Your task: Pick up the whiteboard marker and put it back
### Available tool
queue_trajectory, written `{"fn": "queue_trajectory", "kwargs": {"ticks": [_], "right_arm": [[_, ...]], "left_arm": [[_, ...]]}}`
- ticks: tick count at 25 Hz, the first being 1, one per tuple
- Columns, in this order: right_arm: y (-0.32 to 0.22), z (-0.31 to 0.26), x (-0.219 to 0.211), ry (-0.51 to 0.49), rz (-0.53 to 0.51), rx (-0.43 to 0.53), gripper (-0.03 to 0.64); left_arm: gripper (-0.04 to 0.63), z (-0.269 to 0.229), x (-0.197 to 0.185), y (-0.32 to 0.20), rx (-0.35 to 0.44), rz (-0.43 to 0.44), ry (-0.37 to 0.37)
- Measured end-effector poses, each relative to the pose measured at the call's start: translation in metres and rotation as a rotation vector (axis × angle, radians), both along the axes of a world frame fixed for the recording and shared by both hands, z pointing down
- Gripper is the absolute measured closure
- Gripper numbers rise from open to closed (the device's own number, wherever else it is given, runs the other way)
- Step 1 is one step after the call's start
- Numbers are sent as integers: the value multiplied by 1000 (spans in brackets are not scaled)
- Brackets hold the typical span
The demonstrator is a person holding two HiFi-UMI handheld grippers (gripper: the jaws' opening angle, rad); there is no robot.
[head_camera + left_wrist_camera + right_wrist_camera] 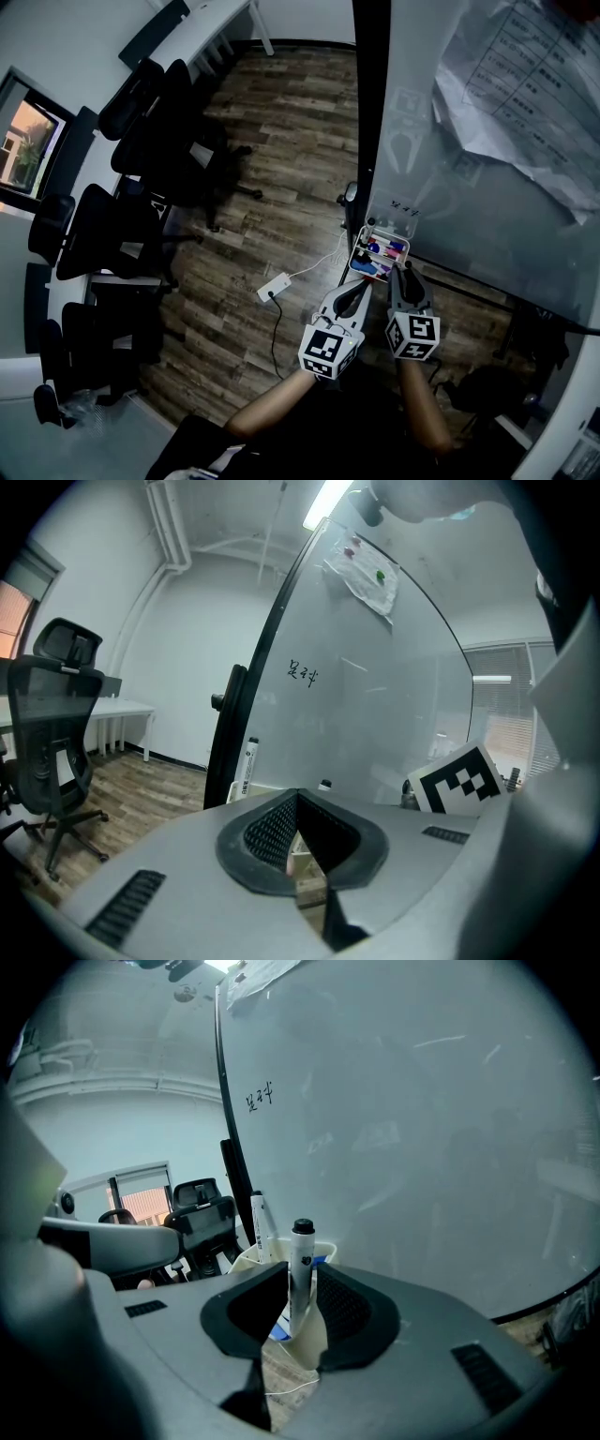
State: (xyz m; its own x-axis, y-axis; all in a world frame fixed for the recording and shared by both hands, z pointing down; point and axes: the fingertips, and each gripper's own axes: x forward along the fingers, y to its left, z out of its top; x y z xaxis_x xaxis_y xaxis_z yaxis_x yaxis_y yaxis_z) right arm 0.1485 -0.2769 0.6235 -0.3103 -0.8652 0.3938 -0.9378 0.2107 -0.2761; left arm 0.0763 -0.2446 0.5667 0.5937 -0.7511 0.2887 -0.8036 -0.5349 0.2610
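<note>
A white whiteboard marker (302, 1269) with a black cap stands upright in a pale pen holder (246, 1262) fixed at the foot of the whiteboard (422, 1129). My right gripper (302, 1283) is around the marker's barrel, its jaws slightly parted and its pads close beside the barrel. In the head view the right gripper (403, 272) reaches the holder (380, 253), which contains several coloured markers. My left gripper (361, 284) hovers just left of the holder. Its jaws (298, 799) meet at the tips with nothing between them. A second marker (260, 1227) stands further back.
The whiteboard's black frame post (370, 112) rises just beyond the holder, and papers (525, 84) hang on the board. Black office chairs (141, 225) line the left side. A white power strip (274, 286) and its cable lie on the wooden floor.
</note>
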Motion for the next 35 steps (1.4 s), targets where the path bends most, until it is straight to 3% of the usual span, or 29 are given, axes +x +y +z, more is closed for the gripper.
{"fn": "queue_trajectory", "kwargs": {"ticks": [22, 27, 35], "right_arm": [[26, -22, 4, 26, 66, 35, 530], [43, -40, -2, 48, 90, 68, 597], [89, -67, -18, 46, 108, 113, 603]], "left_arm": [[588, -17, -15, 19, 31, 6, 28], [588, -30, -19, 34, 65, 23, 35], [588, -54, -31, 74, 124, 53, 64]]}}
